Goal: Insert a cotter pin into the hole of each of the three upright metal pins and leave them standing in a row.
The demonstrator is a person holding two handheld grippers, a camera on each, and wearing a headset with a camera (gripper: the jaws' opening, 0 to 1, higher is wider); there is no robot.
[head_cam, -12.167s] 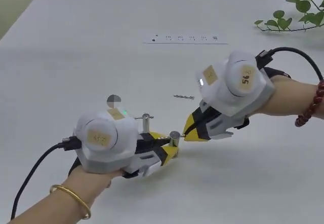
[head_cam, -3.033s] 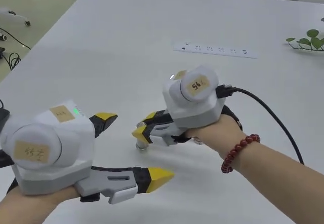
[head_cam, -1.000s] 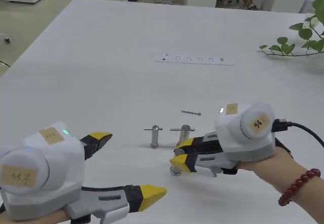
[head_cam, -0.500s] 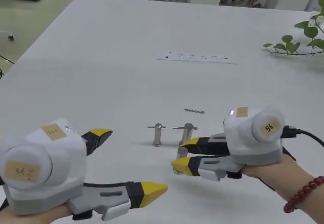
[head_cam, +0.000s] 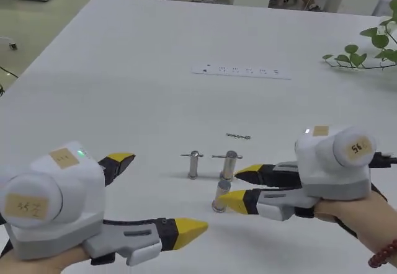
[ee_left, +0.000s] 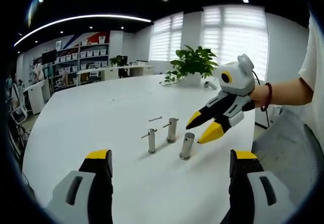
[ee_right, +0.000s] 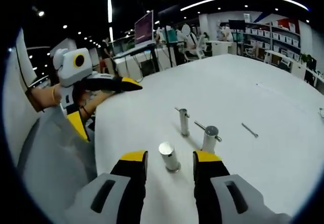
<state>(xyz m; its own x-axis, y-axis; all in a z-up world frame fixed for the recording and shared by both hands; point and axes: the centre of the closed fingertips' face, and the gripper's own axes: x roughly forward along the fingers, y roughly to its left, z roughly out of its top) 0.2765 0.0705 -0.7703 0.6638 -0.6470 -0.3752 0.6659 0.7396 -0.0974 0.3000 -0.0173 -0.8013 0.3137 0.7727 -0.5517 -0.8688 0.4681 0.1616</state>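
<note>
Loads of free room here: the white counter (head_cam: 124,88) is wide open all round, its left edge drops to the floor well away from the work, and a power strip (head_cam: 240,71) and a plant (head_cam: 372,48) sit way out toward the far side. The left hand-held gripper (head_cam: 170,191) hangs low at the near left, jaws spread wide with nothing between them, pointing across at the pins and well apart from them. The right hand-held gripper (head_cam: 227,187) comes in from the right, roughly level, and its jaws are released too. The bare metal pin (ee_right: 168,156) stands upright right at its yellow tips, in the gap between them; I honestly can't tell if the lower tip touches it. Just behind, the left cottered pin (head_cam: 194,163) and the right cottered pin (head_cam: 229,164) stand side by side, each with a cotter pin through its top. A loose cotter pin (head_cam: 239,136) lies flat a bit farther back. Both of the person's hands are cut off at the bottom of the head view, and a red bracelet (head_cam: 384,253) barely peeks in at the corner.
</note>
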